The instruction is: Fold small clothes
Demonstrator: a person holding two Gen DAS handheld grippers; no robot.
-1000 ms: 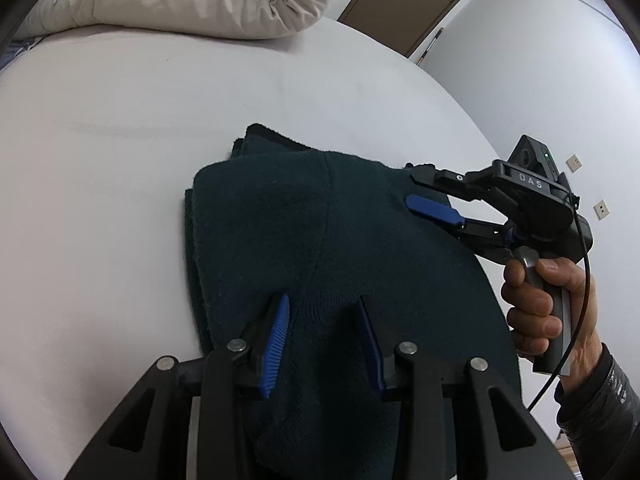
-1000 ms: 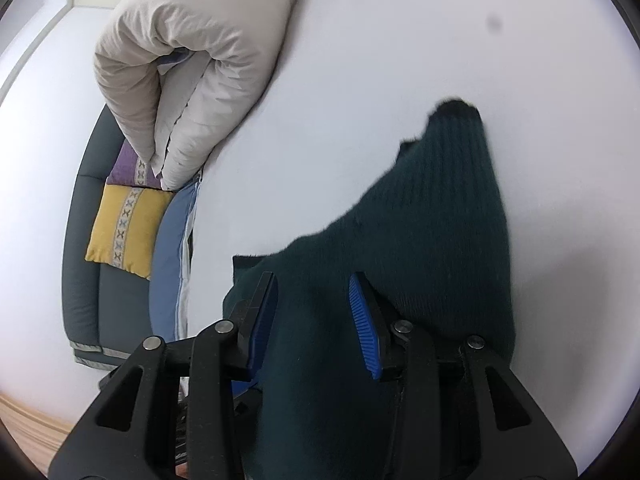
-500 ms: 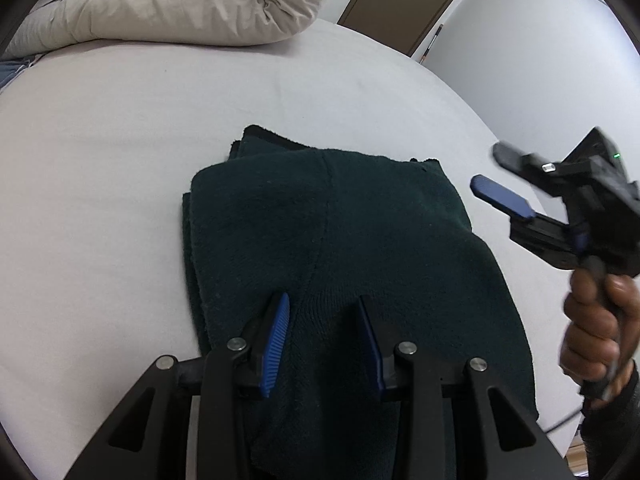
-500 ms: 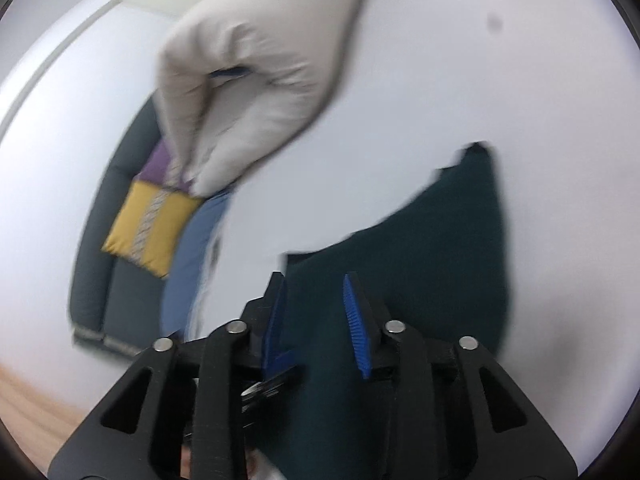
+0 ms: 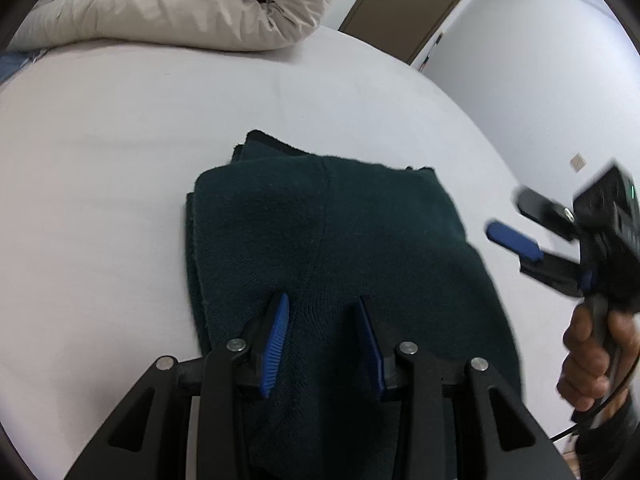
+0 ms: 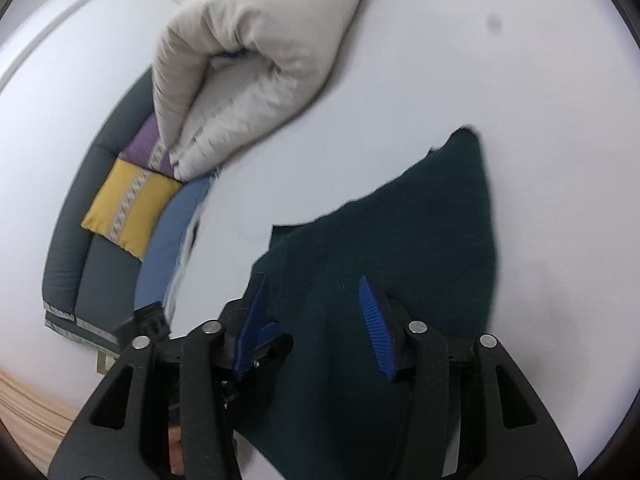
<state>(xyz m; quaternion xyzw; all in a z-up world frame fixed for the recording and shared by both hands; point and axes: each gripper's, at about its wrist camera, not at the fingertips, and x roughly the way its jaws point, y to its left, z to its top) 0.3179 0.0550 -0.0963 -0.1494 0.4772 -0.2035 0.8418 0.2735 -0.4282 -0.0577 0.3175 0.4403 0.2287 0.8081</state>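
A dark green knitted garment (image 5: 320, 220) lies folded into a thick pad on the white bed (image 5: 120, 160). My left gripper (image 5: 321, 300) sits at its near edge, and a raised bunch of the knit fills the narrow gap between its blue pads. My right gripper (image 5: 516, 220), held by a hand (image 5: 592, 360), hangs in the air off the garment's right side. Its jaws are opening and nothing is between them. In the right wrist view the garment (image 6: 420, 220) spreads out below the right gripper (image 6: 310, 292), apart from its pads.
A rolled beige duvet (image 5: 180, 8) lies along the far side of the bed. A brown door (image 5: 408, 4) stands behind it. Beside the bed is a grey sofa (image 6: 68, 248) with a yellow cushion (image 6: 128, 204) and a purple one.
The right gripper let go of the garment's right edge, lifted off to the right and spread its jaws. The left gripper and the garment stayed in place.
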